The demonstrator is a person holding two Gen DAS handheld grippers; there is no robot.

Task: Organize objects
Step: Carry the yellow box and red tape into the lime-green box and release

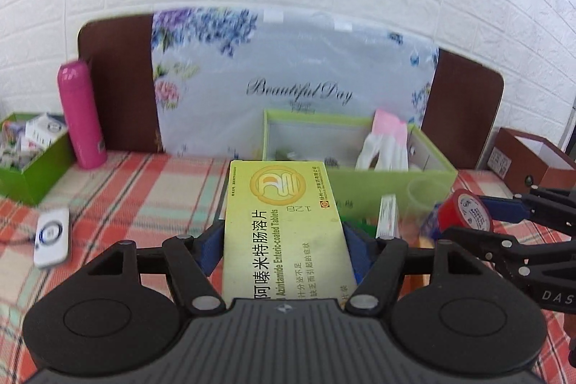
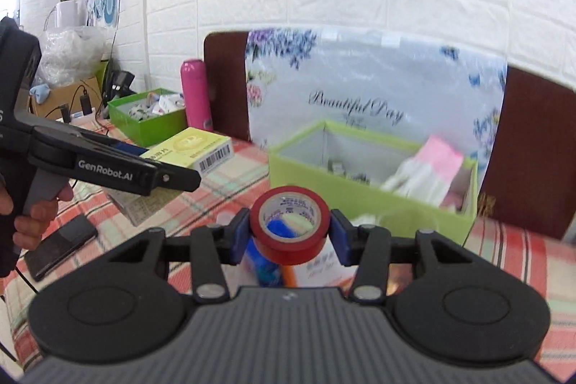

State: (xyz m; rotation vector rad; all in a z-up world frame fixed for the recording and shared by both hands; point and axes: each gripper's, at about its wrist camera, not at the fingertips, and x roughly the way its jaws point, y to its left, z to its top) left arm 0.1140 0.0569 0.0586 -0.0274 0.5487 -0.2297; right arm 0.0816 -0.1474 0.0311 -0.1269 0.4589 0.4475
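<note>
Yellow-green cardboard tablet box [image 1: 284, 225] sits clamped flat between our left gripper's [image 1: 284, 240] blue pads, raised above the plaid tablecloth [image 1: 151, 189]. Our right gripper [image 2: 290, 233] pinches a red roll of tape [image 2: 290, 225] by its sides. Just beyond both stands the open lime-green storage box [image 2: 360, 189]; left of it, a pink bottle [image 1: 81, 114].

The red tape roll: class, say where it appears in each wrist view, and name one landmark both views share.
Left wrist view: red tape roll at right edge, clamped in the right gripper.
Right wrist view: roll at centre, between the blue pads.
Shared landmark: the light green box behind it.
</note>
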